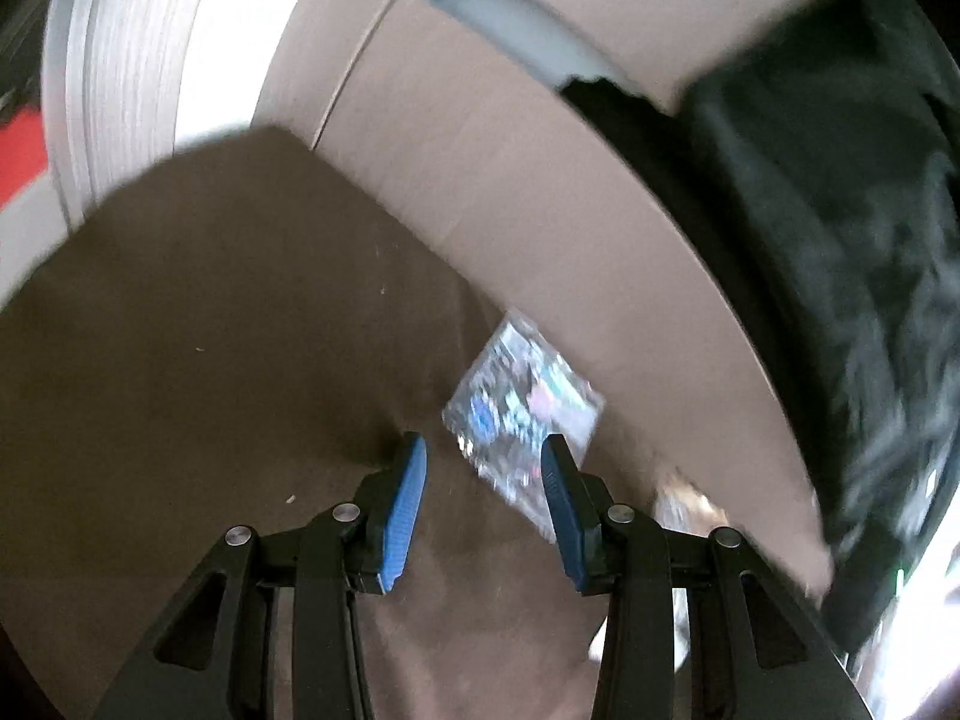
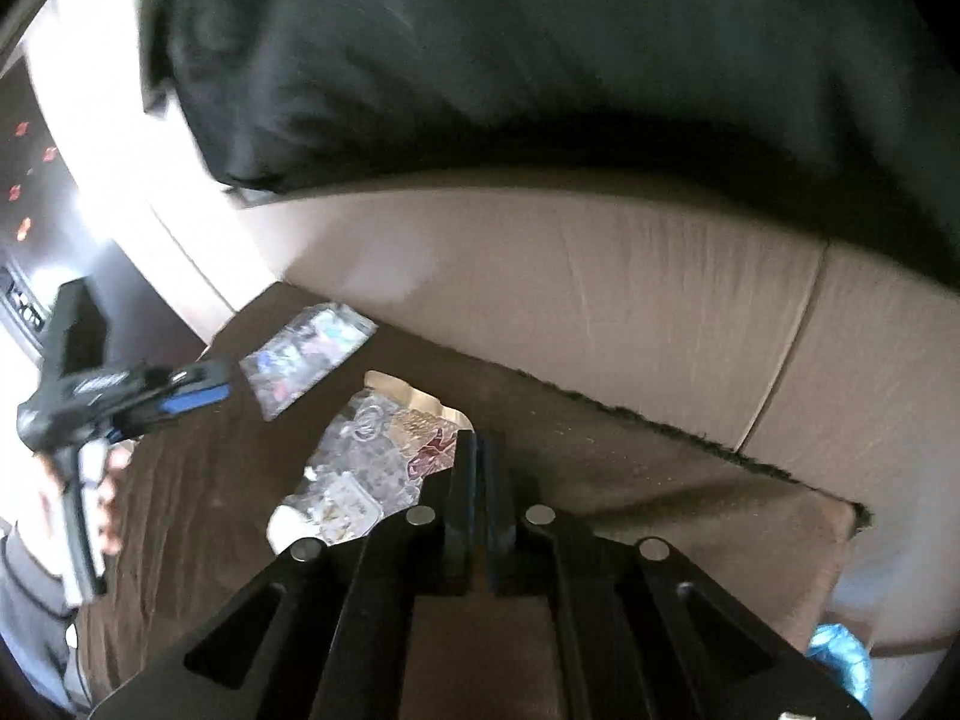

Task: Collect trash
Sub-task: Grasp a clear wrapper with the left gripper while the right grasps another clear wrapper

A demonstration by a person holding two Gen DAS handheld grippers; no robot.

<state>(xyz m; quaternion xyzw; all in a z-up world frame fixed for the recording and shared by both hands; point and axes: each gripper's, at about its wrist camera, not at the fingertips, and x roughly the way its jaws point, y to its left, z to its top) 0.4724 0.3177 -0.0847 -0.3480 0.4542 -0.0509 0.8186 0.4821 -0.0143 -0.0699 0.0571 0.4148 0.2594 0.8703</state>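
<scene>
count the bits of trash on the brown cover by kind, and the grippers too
clear printed wrapper: 1
crumpled foil-and-plastic packet: 1
grippers: 2, left gripper open, right gripper shut
total: 4

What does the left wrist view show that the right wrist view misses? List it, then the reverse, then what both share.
Left wrist only: the open left gripper seen from behind, and a white ribbed object.

Right wrist only: the right gripper shut on a crumpled clear wrapper, and a blue item.

Both: the shiny wrapper, brown cover, beige couch back, black fabric.
</scene>
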